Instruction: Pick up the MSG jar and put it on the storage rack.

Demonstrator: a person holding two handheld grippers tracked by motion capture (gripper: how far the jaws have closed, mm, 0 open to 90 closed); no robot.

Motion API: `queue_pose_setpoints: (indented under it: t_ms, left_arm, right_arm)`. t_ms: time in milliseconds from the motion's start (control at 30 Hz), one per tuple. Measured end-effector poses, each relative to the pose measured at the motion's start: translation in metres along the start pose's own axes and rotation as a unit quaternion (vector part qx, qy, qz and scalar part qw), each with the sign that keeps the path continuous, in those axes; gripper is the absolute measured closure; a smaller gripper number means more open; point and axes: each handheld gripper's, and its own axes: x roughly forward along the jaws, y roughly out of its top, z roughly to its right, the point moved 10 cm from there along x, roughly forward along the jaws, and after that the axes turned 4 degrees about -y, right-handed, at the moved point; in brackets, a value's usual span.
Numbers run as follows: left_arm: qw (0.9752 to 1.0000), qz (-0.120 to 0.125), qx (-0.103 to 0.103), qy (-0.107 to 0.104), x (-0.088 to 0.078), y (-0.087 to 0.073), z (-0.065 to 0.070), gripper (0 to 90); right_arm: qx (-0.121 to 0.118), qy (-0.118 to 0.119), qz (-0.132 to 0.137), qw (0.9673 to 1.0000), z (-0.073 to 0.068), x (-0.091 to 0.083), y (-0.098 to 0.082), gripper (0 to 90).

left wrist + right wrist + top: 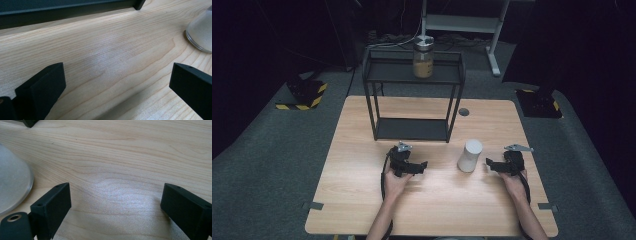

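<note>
A white jar (470, 155) stands on the wooden table (362, 210) between my two grippers. My left gripper (421, 166) rests on the table to the jar's left, its jaws wide apart over bare wood, open and empty (117, 82). The jar's glassy base (201, 33) shows at the right edge of the left gripper view. My right gripper (489, 164) lies just right of the jar, open, with nothing between its jaws (115, 205). The jar's side (12, 187) is at the left of the right gripper view. A second jar (423, 56) with tan contents and a metal lid stands on top of a black shelf rack (377, 75).
The black two-level rack stands at the table's far middle; its lower shelf (412, 129) is bare. A round dark grommet (463, 111) sits in the table to the rack's right. Grey carpet surrounds the table, with a white desk frame (492, 35) behind.
</note>
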Motion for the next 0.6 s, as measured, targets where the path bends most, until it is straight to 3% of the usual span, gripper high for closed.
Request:
queue_pose_setpoints:
  t_ms: [367, 600]
  left_arm:
    - [1.0, 0.001, -0.002, 0.0, 0.0002, -0.0001, 0.0001, 0.7]
    - [1.0, 0.002, -0.002, -0.001, 0.0001, -0.0001, -0.0001, 0.9]
  right_arm:
    - [-0.007, 0.005, -0.003, 1.0, -0.0005, 0.0005, 0.0006, 5.8]
    - [-0.036, 0.015, 0.002, 0.9992, -0.0045, -0.0026, -0.0019, 5.2]
